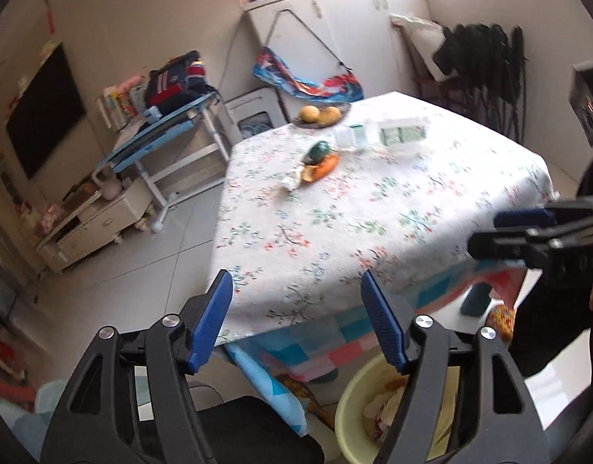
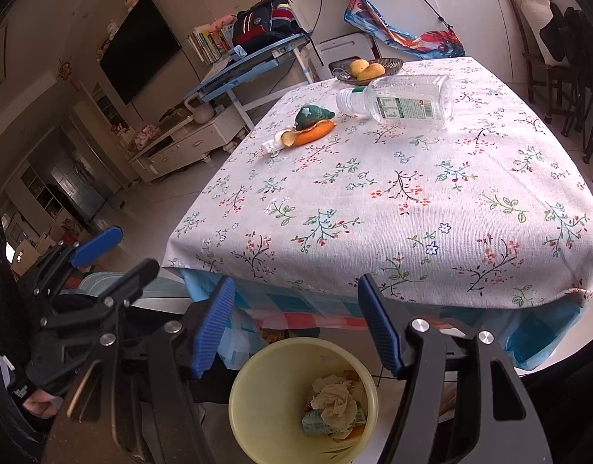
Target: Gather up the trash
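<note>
The bin [image 2: 302,398] is a round, pale yellow plastic tub on the floor, just in front of the near edge of the table [image 2: 393,201]. Inside it lie crumpled tissue [image 2: 333,396], a small green packet [image 2: 316,421] and a bit of orange peel. In the left view the bin [image 1: 350,410] sits low, partly hidden behind a finger.

On the far part of the table lies more trash. A clear plastic bottle [image 2: 399,100] rests on its side, with a white and green label and a white neck pointing left. Near it, to the left, a curved orange peel [image 2: 306,135] lies with a dark green lump [image 2: 312,116] touching its far side and a small white scrap [image 2: 271,147] at its left end. In the left view these things are blurry.

The cloth on the table is white and woven, with small flower twigs. A blue, pink and white checked cloth hangs under it. A dark bowl [image 2: 374,67] with yellow fruit stands at the far edge.

The right gripper [image 2: 296,328] hangs over the bin, its blue ribbed pads spread wide and holding nothing. The left gripper [image 1: 296,323] is also spread wide and empty, above the near left corner of the table. Each gripper shows at the edge of the other's view.
</note>
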`<action>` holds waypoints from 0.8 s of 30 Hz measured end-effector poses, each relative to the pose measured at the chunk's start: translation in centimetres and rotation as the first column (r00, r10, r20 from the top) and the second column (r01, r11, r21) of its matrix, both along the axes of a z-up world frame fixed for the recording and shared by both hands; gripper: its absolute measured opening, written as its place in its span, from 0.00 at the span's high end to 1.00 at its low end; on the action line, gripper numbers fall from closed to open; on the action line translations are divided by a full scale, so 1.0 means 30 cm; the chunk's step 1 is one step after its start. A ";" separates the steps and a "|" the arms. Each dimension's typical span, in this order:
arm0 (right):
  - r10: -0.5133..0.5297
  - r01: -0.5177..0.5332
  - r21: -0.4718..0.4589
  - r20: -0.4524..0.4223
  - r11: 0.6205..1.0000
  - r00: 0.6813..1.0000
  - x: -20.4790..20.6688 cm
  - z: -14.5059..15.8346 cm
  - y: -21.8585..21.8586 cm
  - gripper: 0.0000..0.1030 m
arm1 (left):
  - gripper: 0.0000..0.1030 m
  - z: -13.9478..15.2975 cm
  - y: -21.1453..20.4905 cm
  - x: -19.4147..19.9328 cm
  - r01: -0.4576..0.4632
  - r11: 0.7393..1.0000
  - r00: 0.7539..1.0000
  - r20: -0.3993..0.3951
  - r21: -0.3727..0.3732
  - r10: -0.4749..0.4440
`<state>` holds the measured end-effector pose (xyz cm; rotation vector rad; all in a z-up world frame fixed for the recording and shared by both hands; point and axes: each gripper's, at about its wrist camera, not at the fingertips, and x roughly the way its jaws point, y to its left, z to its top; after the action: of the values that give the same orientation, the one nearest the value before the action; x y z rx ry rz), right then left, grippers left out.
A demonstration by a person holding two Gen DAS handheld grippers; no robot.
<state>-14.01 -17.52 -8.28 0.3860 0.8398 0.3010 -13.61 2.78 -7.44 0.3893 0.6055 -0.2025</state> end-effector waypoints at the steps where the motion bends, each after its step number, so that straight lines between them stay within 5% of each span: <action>1: 0.002 -0.002 -0.008 0.006 1.000 1.000 0.000 0.003 0.005 0.37 | 0.33 0.015 0.021 0.015 -0.039 0.999 0.999 0.008 -0.033 0.040; 11: 0.016 -0.015 -0.042 0.041 0.999 0.999 -0.002 0.017 0.031 0.37 | 0.33 0.054 0.115 0.096 -0.206 0.955 0.977 0.003 -0.215 0.211; 19: 0.026 -0.024 -0.038 0.045 0.999 0.999 0.032 0.020 0.049 0.37 | 0.33 0.048 0.108 0.226 -0.225 0.926 0.974 -0.068 -0.302 0.214; 24: 0.030 -0.029 -0.018 0.043 0.999 0.999 0.126 0.030 0.050 0.37 | 0.33 0.063 0.063 0.338 -0.194 0.937 0.981 -0.068 -0.290 0.182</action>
<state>-10.22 -16.02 -7.39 0.3500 0.8057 0.3283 -3.46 4.66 -5.57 0.0360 0.6369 -0.1149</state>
